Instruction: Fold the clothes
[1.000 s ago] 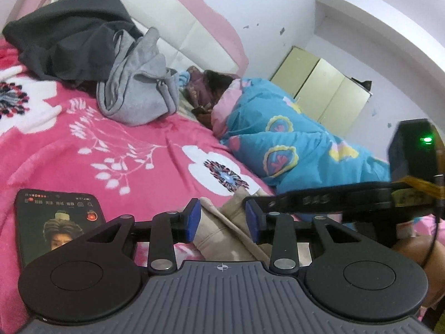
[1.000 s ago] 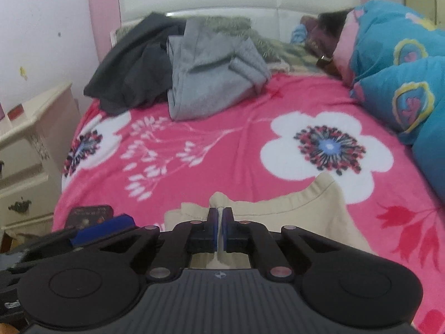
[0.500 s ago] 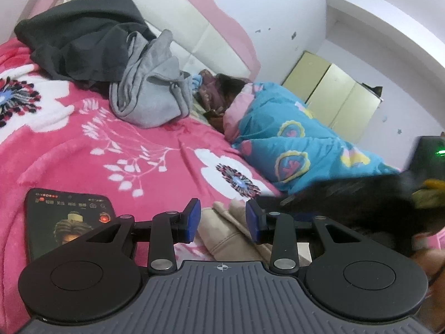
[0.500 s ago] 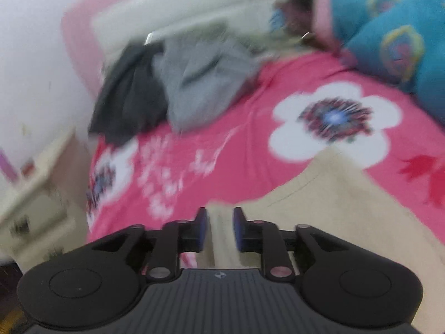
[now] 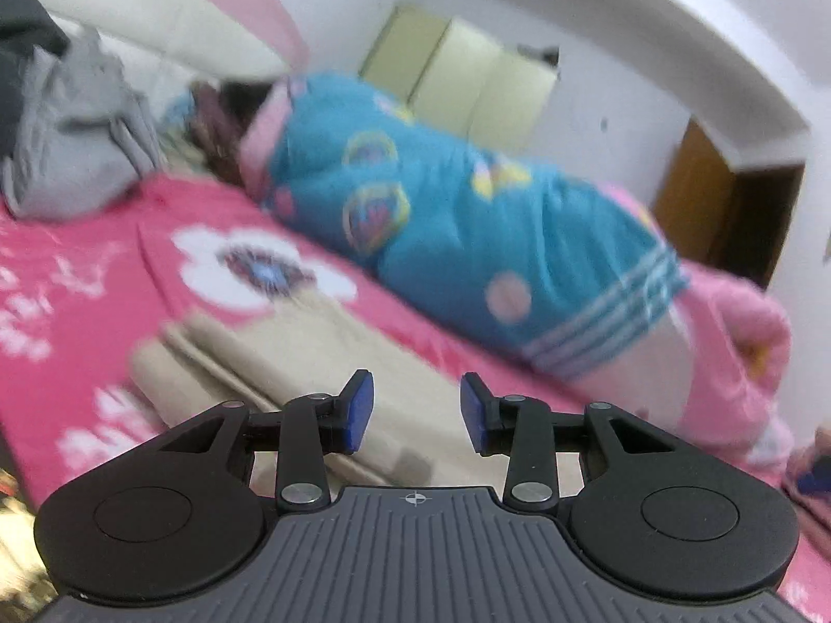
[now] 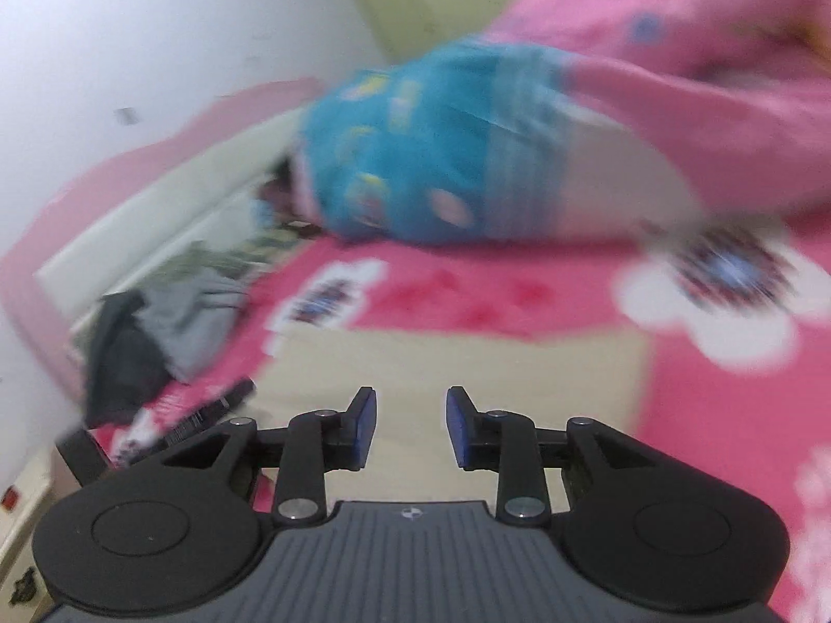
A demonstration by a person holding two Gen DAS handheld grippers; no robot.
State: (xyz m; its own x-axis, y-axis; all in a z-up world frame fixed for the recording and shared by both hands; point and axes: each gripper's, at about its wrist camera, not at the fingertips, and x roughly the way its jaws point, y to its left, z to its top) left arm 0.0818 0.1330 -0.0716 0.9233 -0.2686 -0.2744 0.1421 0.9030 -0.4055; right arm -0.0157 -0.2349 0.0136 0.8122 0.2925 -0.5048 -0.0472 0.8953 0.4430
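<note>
Two blurred fisheye views over a bed with a pink floral blanket [image 5: 78, 239]. In the left wrist view, the left gripper [image 5: 415, 412] sits at 6 o'clock, its blue-padded fingers [image 5: 358, 410] partly apart with nothing between them. The beige garment [image 5: 291, 358], folded flat in layers, lies on the blanket just beyond the fingers, running from 6 toward 9 o'clock. A blue quilt [image 5: 457, 228] with round patterns covers a person lying from 11 to 3 o'clock (only dark hair shows near the headboard). A grey garment [image 5: 78, 130] is heaped at 10 o'clock. Pale yellow cupboards [image 5: 467, 78] stand at 12 o'clock.

In the right wrist view, the right gripper [image 6: 412, 425] is at 6 o'clock, its jaws opening, and the pads hold nothing. The beige garment [image 6: 467, 379] lies flat directly beyond and beneath the fingers, filling the centre. The blue quilt [image 6: 415, 156] is at 12 o'clock, a pink quilt [image 6: 701, 78] at 2 o'clock. Grey and dark clothes [image 6: 156, 332] are piled at 9 o'clock.
</note>
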